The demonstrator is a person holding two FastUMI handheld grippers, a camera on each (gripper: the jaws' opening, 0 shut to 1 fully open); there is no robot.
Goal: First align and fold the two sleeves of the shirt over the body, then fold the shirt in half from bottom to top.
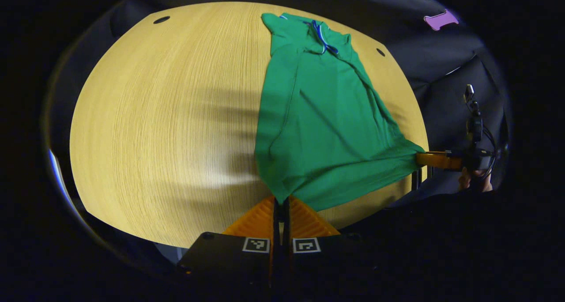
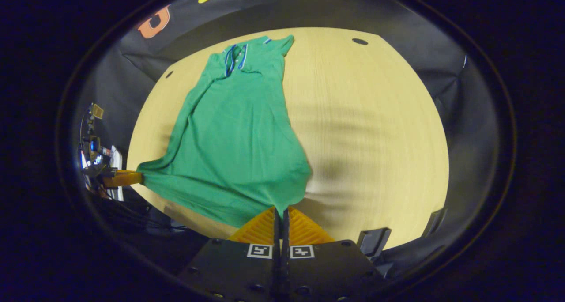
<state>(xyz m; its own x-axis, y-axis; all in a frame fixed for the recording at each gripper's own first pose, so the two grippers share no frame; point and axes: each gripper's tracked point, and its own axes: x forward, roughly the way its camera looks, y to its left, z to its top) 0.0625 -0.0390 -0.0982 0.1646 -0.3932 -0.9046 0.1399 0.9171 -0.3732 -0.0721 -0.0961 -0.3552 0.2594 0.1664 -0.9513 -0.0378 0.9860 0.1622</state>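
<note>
1. The left gripper (image 1: 281,200) is clenched on one bottom corner of the green shirt (image 1: 318,116); its two fingers are pressed nearly together with the cloth pinched between them at the table's near edge.
2. The right gripper (image 2: 280,210) is clamped the same way on the other bottom corner of the shirt (image 2: 234,143), fingers almost closed on the hem.
3. There is one shirt, lying lengthwise on the one wooden table (image 1: 167,116), collar (image 1: 322,37) at the far end and hem toward the grippers. The hem is pulled taut between the two grips and lifted a little off the wood.
4. Two grippers are in play. Two small dark holes (image 1: 161,20) sit in the tabletop near its far edge.
5. The left gripper view also shows the right gripper (image 1: 435,159) off to the side, biting the hem corner, with a hand (image 1: 474,180) behind it.
6. The right gripper view shows the left gripper (image 2: 128,177) far off, gripping its corner, and a dark bracket (image 2: 373,242) at the table's near edge.
</note>
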